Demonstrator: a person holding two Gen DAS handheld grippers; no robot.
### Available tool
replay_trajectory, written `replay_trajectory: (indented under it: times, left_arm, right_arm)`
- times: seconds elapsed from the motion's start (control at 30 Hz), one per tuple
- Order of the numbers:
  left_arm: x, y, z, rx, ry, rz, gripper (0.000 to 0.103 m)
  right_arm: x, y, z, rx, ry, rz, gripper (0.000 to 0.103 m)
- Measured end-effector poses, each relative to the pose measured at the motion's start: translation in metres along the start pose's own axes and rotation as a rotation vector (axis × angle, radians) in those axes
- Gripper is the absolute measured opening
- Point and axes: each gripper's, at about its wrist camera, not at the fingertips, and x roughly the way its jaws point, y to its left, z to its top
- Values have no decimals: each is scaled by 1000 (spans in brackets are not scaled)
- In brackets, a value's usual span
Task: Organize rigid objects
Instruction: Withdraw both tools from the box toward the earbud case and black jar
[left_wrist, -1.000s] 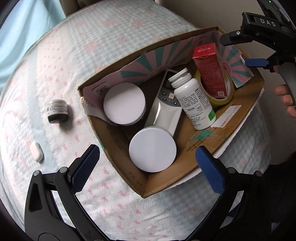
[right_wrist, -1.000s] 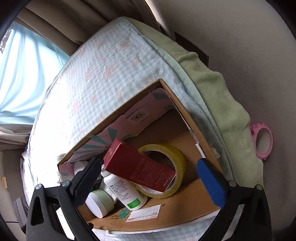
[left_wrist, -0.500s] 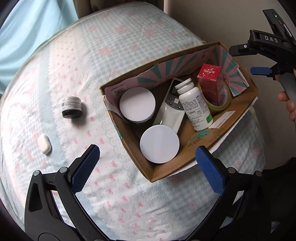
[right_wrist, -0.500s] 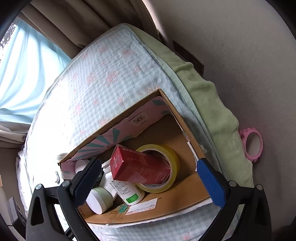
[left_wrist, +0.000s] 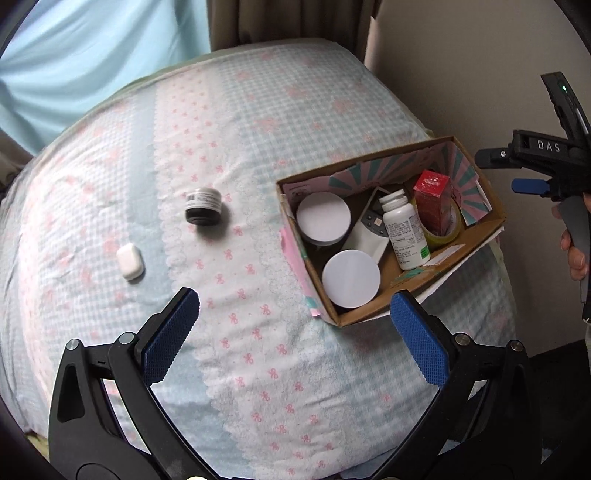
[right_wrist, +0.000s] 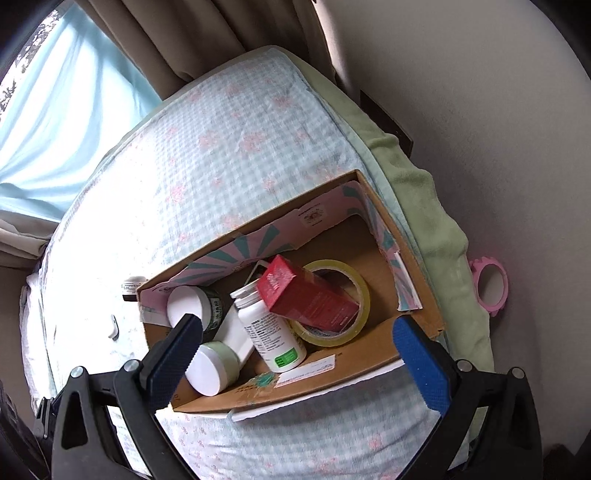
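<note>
Where quilt dimples — round jar, cardboard box.

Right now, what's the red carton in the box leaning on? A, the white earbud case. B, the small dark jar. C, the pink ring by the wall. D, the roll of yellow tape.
D: the red carton lies tilted across the roll of yellow tape inside the cardboard box, while the small dark jar and white earbud case sit outside on the bedspread.
</note>
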Motion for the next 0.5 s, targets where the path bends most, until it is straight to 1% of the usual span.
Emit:
replay_trajectory:
  times: [0.13,0.2,0.3,0.33,0.5]
  left_arm:
    - [-30,34,-8,-74,-45,27,103]
    - [-44,52,-14,-99,-64,65,103]
    - [-63,79,-22,-127,-94,142,103]
    - [-69,89,-25,-140,-106,155,103]
    - [-89,136,-32,-208,-119,189,103]
  right_arm:
    - [-14,32,-8,-72,-9,17,103]
    - [-21,52,-12,-113,-17,12,103]
    - [-30,84,-21,-161,-29,15,103]
    - [-32,94,-22,-173,-33,16,103]
    - [-43,150,-34,-219,-44,48,103]
